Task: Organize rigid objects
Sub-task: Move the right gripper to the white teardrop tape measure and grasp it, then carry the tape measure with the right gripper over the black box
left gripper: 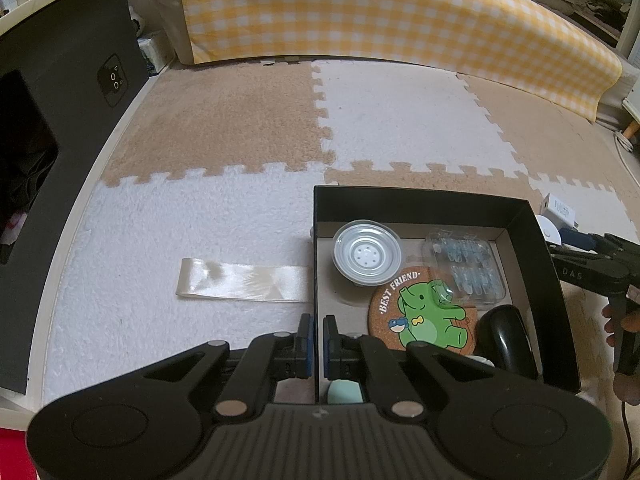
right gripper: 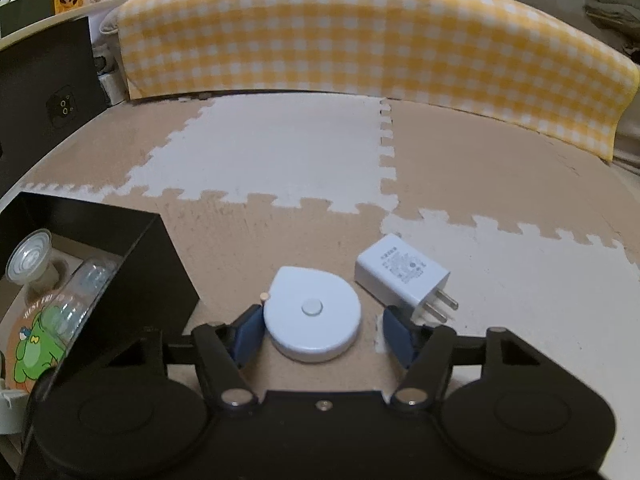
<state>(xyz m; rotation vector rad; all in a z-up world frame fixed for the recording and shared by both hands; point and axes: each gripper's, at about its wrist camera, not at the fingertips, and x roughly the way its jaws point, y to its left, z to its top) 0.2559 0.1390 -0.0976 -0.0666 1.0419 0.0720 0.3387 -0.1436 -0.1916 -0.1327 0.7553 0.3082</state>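
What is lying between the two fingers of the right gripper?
In the right wrist view, a white round tape measure lies on the mat between the right gripper's fingers, beside a white charger.

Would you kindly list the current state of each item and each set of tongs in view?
Left tongs: shut on the box wall.
Right tongs: open around the tape measure, right pad clear of it.
Black box: open, no lid on.
White tape measure: flat on the mat, outside the box.
Charger: unplugged, lying on the mat.
Coaster: inside the box, face up.
Ribbon: flat beside the box.
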